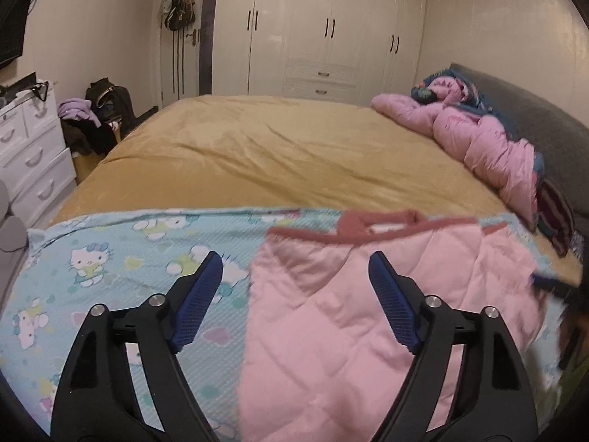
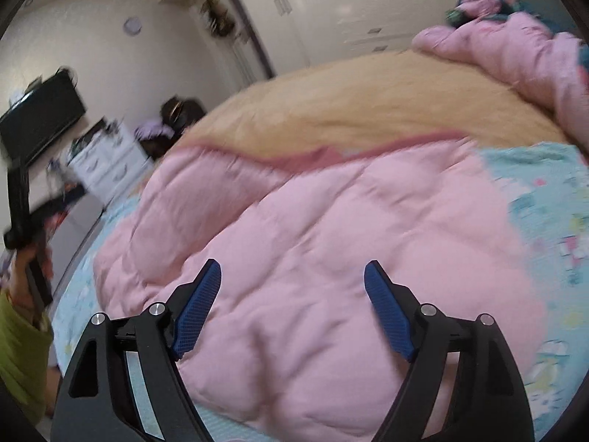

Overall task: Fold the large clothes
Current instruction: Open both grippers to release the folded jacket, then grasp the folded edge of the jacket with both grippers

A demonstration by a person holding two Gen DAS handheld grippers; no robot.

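From the left wrist view, the left gripper has its two blue fingers wide apart, and nothing is between them. It hangs over the near edge of the bed. Under it lies a pink quilted garment with a darker pink trim along its far edge. The garment rests on a light blue cartoon blanket, which covers the near part of the bed. The left edge of the garment runs just under the middle of the gripper. Far away by the headboard is a heap of pink bedding. White wardrobes stand at the back wall, and a white dresser is on the left.

From the right wrist view, the picture is blurry. The right gripper also has its fingers spread apart and holds nothing. It hovers right above the middle of the pink quilted garment, which looks puffy and mostly spread out. At the far left edge the person's hand holds the other tool.

I think the folding is only at its start, since the garment looks flat and unfolded. Next, each gripper needs to go down to an edge or corner of the garment, pinch it, and lift that side over
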